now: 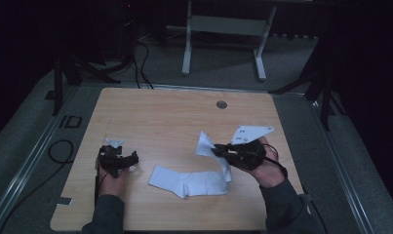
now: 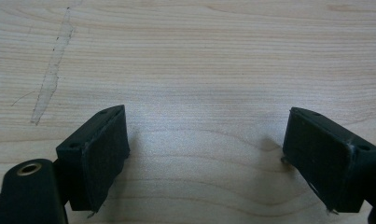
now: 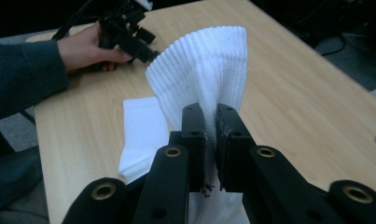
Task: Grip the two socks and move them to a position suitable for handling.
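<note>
the right gripper (image 3: 211, 140) is pinching the ribbed cuff end of a white sock (image 3: 204, 70), its jaws closing tight on the cloth, and is holding that end lifted off the table (image 1: 160, 112). the rest of the sock (image 1: 189, 181) is lying flat just below and to the left of this gripper in the high view, bending up toward the jaws. judging from that, the step in hand is folding or laying out the sock: one end is being carried over the flat part. the next move is probably calling for bringing the cuff over toward the toe end, lowering it so the edges are meeting, and keeping the pinch firm until the cloth is resting flat.

the left gripper (image 2: 204, 158) is standing with its jaws wide apart and nothing between them, only bare wood in front of it; it is sitting well apart from the sock, off to the sock's left side (image 1: 117, 157).

the right gripper view is showing the knit ribs and exactly how the cloth is sitting between the pads, which the dim high view is leaving vague. the high view is giving the whole layout: both hands, the bend in the sock, and the gap to the idle gripper. the left gripper view is adding a faint scuff mark (image 2: 50, 79) on the wood ahead of its jaws.
</note>
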A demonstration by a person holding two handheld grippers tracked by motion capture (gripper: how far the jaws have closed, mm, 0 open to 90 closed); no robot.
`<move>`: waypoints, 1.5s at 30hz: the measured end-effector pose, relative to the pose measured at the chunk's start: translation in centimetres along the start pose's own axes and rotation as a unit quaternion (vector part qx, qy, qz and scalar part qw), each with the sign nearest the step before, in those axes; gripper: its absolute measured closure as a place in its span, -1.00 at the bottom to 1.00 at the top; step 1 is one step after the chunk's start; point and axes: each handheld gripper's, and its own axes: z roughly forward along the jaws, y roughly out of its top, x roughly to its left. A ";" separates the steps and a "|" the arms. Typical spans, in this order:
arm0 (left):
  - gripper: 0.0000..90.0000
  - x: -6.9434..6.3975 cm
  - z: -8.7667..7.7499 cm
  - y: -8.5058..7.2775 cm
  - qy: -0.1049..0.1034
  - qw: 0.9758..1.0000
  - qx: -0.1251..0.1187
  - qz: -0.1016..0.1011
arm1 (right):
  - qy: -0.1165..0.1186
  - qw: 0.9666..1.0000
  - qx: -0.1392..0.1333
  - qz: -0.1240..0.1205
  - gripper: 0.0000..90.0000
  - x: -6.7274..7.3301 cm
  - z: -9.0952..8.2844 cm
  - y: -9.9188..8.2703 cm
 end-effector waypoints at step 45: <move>-0.69 0.0 0.0 0.0 0.001 1.000 -0.001 0.000 | 0.052 0.998 0.028 0.027 0.84 3.8 10.6 -1.2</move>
